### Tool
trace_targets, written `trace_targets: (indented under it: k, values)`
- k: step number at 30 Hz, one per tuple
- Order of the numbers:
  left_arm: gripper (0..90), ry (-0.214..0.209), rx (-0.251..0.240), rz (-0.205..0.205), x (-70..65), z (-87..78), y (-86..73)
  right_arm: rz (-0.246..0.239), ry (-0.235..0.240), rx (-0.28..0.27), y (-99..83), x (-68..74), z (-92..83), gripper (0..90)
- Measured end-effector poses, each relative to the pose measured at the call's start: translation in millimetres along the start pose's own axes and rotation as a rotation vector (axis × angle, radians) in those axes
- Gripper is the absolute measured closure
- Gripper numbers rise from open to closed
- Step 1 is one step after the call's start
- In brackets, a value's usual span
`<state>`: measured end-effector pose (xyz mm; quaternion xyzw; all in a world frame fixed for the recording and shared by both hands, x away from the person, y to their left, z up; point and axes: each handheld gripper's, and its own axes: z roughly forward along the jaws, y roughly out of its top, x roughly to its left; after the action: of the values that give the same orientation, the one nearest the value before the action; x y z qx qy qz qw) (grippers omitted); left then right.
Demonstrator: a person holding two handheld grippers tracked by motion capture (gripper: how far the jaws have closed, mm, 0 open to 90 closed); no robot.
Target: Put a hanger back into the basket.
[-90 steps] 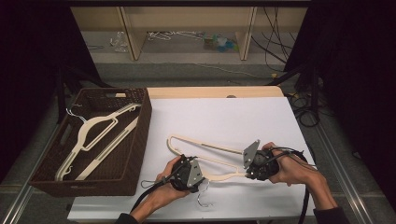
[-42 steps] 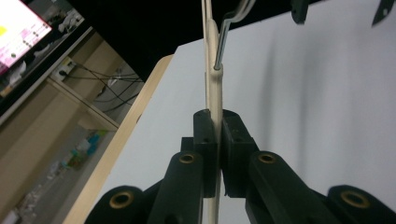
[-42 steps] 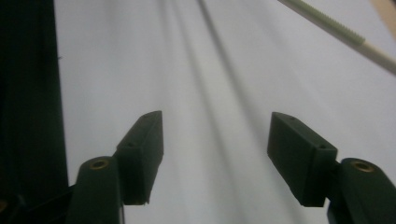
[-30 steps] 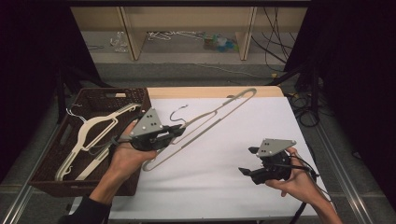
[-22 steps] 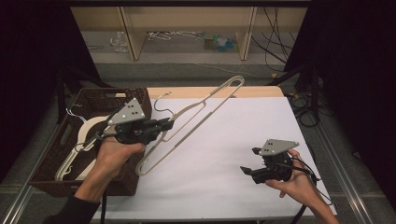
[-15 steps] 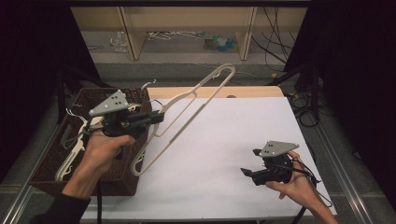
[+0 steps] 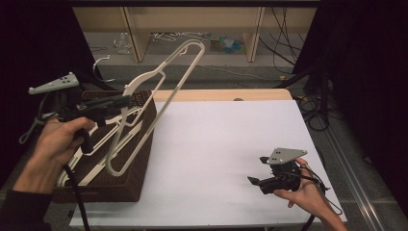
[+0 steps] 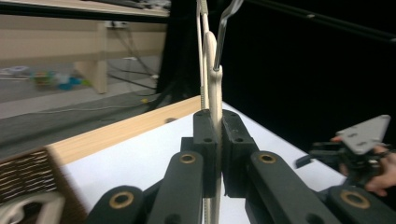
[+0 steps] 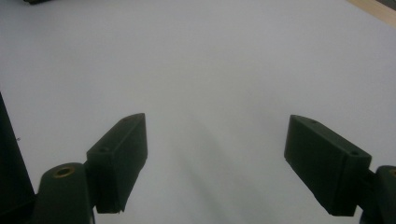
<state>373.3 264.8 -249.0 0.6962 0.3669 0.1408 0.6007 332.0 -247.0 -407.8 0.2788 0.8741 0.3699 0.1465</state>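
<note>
A cream plastic hanger with a metal hook hangs tilted in the air above the basket's right edge. My left gripper is shut on it near the hook. In the left gripper view the jaws pinch the hanger's thin bar upright between them. My right gripper rests low over the white table at the front right. It is open with nothing between its jaws, which have just been opening. The right gripper view has its jaws wide apart over bare white surface.
A dark wicker basket stands at the table's left edge with more cream hangers lying inside. The white tabletop ends in a wooden strip at the back. Behind it are a low shelf and floor cables.
My left hand has carried the hanger left and upward, from over the table to above the basket. The right gripper, which had been at the hanger earlier, has stayed at the front right.
</note>
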Motion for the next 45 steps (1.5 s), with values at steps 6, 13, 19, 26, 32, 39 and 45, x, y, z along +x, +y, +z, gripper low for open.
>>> trace_targets:
  k: [6, 13, 19, 26, 32, 39, 45]
  values:
    - [85.8, 0.089, -0.006, -0.029, 33.5, -19.7, -5.7, 0.008, -0.002, -0.014, -1.3, -0.1, 0.2, 18.7]
    - [85.8, 0.178, 0.038, -0.007, 73.0, -42.8, -25.6, 0.010, 0.007, -0.023, -2.6, -0.1, 0.8, 18.0]
    - [85.8, 0.212, 0.083, 0.008, 91.9, -51.9, -41.2, 0.013, 0.008, -0.023, -2.8, 0.3, 0.4, 18.0]
    - [85.8, 0.249, 0.137, 0.022, 109.6, -62.0, -60.7, 0.010, 0.012, -0.018, -3.9, 0.7, 1.3, 18.1]
    - [85.8, 0.267, 0.183, 0.010, 119.1, -64.8, -77.9, 0.012, 0.021, -0.011, -4.2, 1.1, 1.3, 18.1]
    - [85.7, 0.240, 0.229, -0.011, 126.2, -61.3, -95.6, 0.002, 0.027, -0.006, -4.5, 2.0, 2.0, 18.2]
    - [85.6, 0.235, 0.272, -0.005, 127.5, -49.3, -102.1, 0.003, 0.026, -0.003, -4.7, 2.1, 2.0, 18.2]
